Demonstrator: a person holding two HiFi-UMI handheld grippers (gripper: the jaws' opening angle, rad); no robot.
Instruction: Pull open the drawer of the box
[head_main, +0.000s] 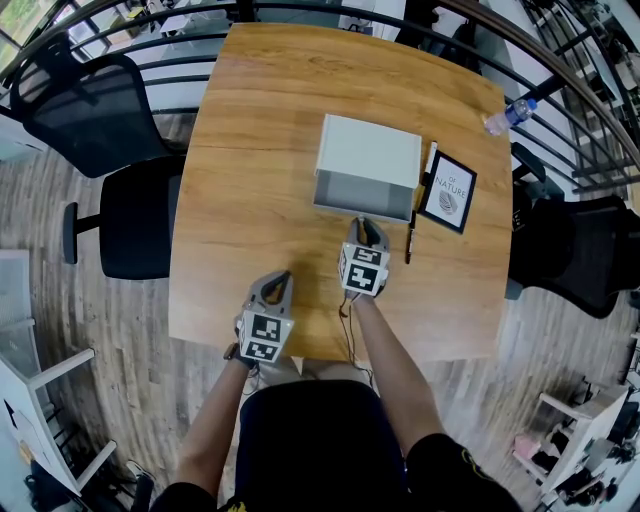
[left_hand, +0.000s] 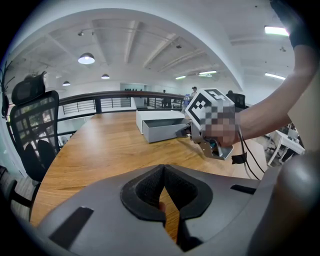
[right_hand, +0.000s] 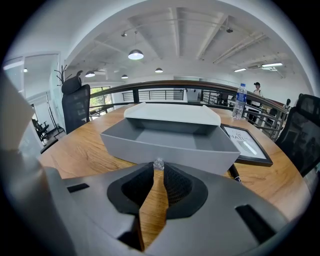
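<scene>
White box (head_main: 368, 150) on a wooden table (head_main: 250, 150), its grey drawer (head_main: 360, 195) drawn out of the box's near side and showing a bare interior. Right gripper (head_main: 366, 222), at the drawer front, has its jaws closed on the small clear knob (right_hand: 158, 163). Left gripper (head_main: 278, 278), well apart from the box toward the near table edge, has its jaw tips together with nothing between them. Just right of the box: framed print (head_main: 447, 192) and pen (head_main: 410, 240); farther right, water bottle (head_main: 510, 115).
</scene>
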